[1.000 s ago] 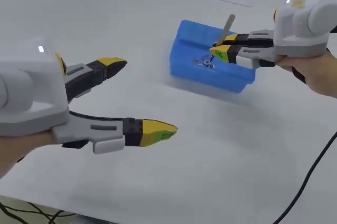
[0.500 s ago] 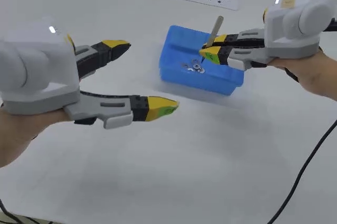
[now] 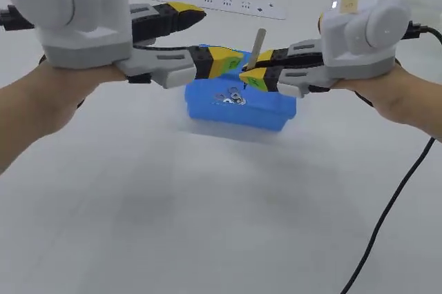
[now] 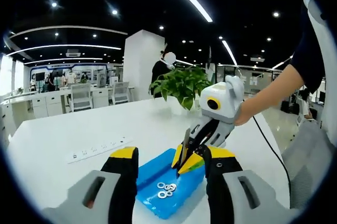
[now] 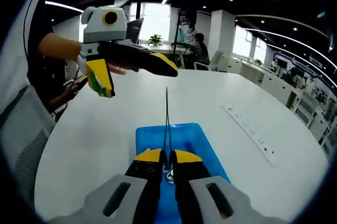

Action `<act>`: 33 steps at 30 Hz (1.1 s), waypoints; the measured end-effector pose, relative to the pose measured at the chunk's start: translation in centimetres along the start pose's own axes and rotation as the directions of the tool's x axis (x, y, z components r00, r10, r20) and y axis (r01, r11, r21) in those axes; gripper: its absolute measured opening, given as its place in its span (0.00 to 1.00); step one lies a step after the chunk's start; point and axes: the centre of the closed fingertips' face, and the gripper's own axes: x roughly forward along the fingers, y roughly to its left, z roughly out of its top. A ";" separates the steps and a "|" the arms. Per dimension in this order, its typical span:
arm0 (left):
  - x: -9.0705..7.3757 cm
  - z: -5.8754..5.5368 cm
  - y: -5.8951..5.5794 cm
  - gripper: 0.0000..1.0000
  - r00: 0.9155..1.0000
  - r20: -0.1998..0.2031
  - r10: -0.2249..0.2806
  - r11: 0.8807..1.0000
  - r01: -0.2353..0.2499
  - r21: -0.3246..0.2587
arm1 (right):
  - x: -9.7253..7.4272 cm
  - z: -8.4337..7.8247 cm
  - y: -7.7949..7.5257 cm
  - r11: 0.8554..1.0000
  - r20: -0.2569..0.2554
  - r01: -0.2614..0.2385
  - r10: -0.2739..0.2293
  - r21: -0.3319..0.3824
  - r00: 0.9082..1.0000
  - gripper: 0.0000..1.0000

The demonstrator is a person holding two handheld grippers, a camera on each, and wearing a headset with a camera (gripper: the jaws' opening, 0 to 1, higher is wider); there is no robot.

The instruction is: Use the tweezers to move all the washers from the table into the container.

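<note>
Tweezers point(image 3: 258, 44) pinched tight in right gripper point(image 3: 247, 77), tips just above washers point(image 3: 230, 97) in container point(image 3: 242, 116); left gripper point(image 3: 219, 34) spread wide, empty.

Bright ceiling strips, soft shadows, fisheye-warped edges, slight blur.

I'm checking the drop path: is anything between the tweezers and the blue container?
Nothing visible. The tweezers, clamped in the right gripper, point down into the open blue container, over the washers inside. The left gripper, open, hovers by the container's far side, off that path.
</note>
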 end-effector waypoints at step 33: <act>0.2 0.1 -4.1 0.05 0.935 -0.159 -0.317 0.906 0.349 0.242 | -0.3 1.0 1.9 0.993 -0.026 -0.069 0.067 -0.099 0.997 0.08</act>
